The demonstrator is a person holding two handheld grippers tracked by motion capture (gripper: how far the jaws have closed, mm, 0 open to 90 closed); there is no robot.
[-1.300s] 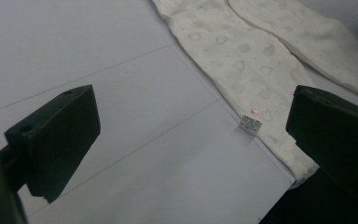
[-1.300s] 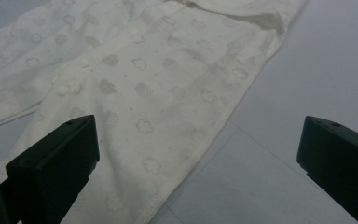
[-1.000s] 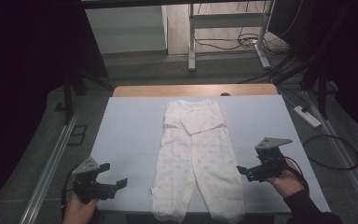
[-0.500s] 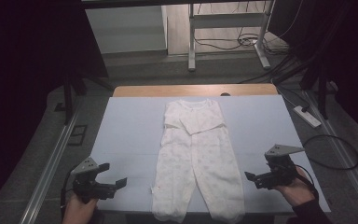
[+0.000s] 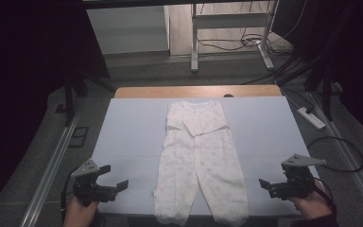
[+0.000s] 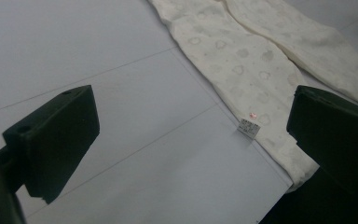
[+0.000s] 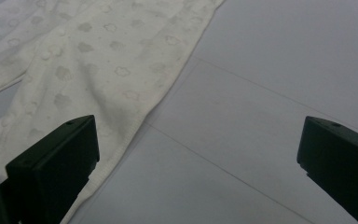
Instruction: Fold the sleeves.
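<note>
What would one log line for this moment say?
garment: romper flat on table, sleeves folded in | left gripper: open, beside left leg, apart | right gripper: open, beside right leg, apart | label at left leg

A pale blue-grey sheet [image 5: 132,137] is covering the bench [image 5: 194,91], leaving a wooden strip showing at its far edge. A white power strip [image 5: 311,118] is lying on the grey floor [image 5: 137,66] to the right, near a looping black cable [image 5: 345,156]. A white metal frame [image 5: 227,28] is standing beyond the bench, with cables trailing beneath it.
</note>
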